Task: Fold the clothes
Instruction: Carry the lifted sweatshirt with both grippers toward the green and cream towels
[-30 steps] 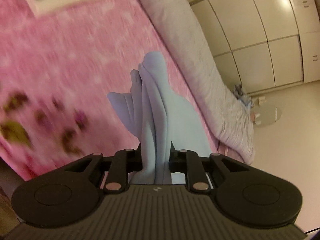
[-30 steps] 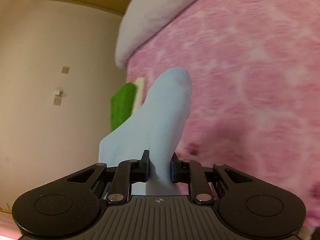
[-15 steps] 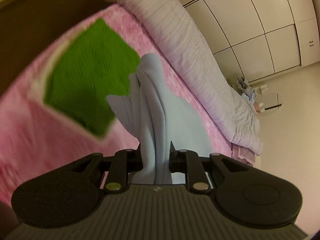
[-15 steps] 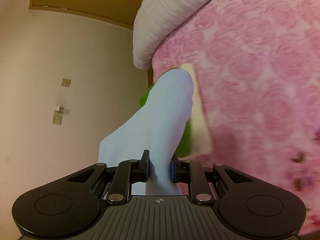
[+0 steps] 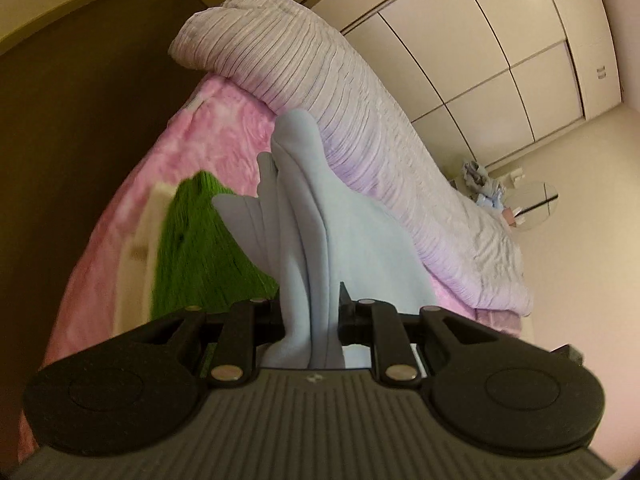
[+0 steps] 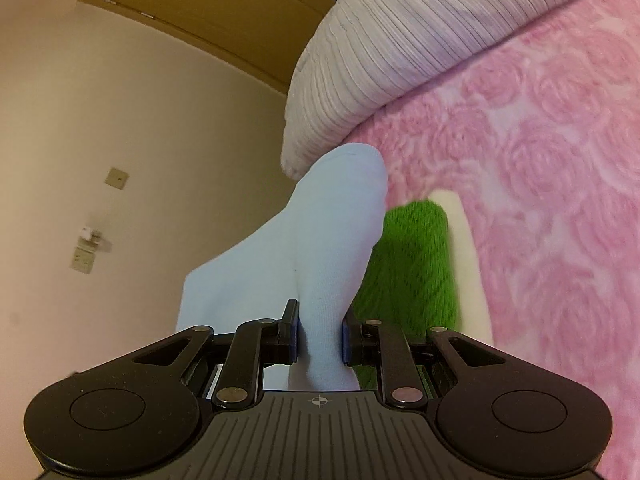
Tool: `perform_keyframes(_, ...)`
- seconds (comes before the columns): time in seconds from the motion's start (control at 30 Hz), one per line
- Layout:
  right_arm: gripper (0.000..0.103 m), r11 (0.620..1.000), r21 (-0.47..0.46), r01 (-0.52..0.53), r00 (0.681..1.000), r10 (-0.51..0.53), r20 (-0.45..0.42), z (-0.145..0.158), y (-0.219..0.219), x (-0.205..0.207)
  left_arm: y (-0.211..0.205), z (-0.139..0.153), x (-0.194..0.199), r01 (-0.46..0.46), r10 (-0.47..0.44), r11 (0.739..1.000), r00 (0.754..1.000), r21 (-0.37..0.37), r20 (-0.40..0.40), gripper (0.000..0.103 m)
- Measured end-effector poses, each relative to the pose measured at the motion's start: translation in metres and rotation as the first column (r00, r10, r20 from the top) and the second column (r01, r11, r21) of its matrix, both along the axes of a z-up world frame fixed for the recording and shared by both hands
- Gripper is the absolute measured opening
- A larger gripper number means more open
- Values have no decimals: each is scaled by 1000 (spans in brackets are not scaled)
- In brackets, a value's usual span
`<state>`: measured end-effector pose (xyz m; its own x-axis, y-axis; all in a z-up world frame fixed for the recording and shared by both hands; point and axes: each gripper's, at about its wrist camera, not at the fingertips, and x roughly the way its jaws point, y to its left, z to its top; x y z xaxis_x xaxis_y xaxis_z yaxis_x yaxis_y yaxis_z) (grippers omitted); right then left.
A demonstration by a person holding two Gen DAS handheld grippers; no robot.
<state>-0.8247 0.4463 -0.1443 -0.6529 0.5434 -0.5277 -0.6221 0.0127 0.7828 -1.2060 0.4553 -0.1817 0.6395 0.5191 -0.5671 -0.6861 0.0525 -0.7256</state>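
bed: fluffy pink rose blanket (image 6: 552, 184) | on it: long striped pale pillow roll (image 5: 360, 120) | wall: big cream cupboard doors (image 5: 500, 52) | brown wooden door (image 6: 208, 4)

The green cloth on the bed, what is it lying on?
The green cloth lies on a cream folded piece, which rests on the pink blanket. The light blue garment held in both grippers hides its near edge.
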Motion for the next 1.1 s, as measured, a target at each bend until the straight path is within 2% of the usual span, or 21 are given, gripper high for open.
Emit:
perform_keyframes(0.1, 18, 1000, 9, 0, 999, -1, 46, -17, 12, -9, 10, -20, -1, 5, -5, 1000, 1000, -22, -5, 16)
perform_keyframes(0.27, 19, 998, -64, -6, 992, 14, 125, -51, 18, -19, 13, -61, -6, -12, 12, 994, 1000, -108, 3, 19)
perform_keyframes(0.4, 29, 993, -117, 10, 991, 6, 134, -74, 13, -18, 15, -90, -11, -31, 35, 984, 999, -173, 22, 24)
perform_keyframes(0.5, 37, 991, -133, 8, 991, 10, 136, -68, 16, -12, 9, -86, -20, -65, 73, 980, 997, -187, 35, 27)
perform_keyframes(0.63, 40, 994, -106, -5, 985, 23, 172, -45, -4, -1, -11, -70, -44, -112, 118, 975, 993, -192, 21, 33)
perform_keyframes(0.7, 40, 993, -121, -20, 987, 38, 153, -43, -26, 6, -30, -69, -55, -129, 139, 967, 990, -221, 33, 39)
perform_keyframes(0.83, 41, 985, -172, -24, 993, 43, 110, -48, -60, 9, -63, -70, -56, -125, 142, 960, 989, -249, 51, 41)
perform_keyframes(0.9, 37, 983, -182, -16, 992, 38, 120, -53, -67, 6, -70, -75, -50, -122, 141, 959, 988, -256, 57, 39)
perform_keyframes(0.93, 27, 982, -187, -20, 989, 47, 141, -55, -67, 2, -70, -77, -47, -117, 136, 959, 989, -260, 58, 33)
perform_keyframes(0.97, 25, 982, -184, -34, 982, 67, 177, -54, -65, -4, -70, -78, -44, -109, 126, 961, 991, -254, 52, 23)
perform_keyframes(1.03, 19, 984, -166, -63, 963, 104, 247, -48, -58, -15, -70, -73, -41, -99, 110, 971, 993, -218, 38, 17)
perform_keyframes(1.1, 18, 987, -139, -83, 953, 120, 278, -41, -56, -23, -71, -63, -44, -105, 111, 980, 994, -171, 24, 15)
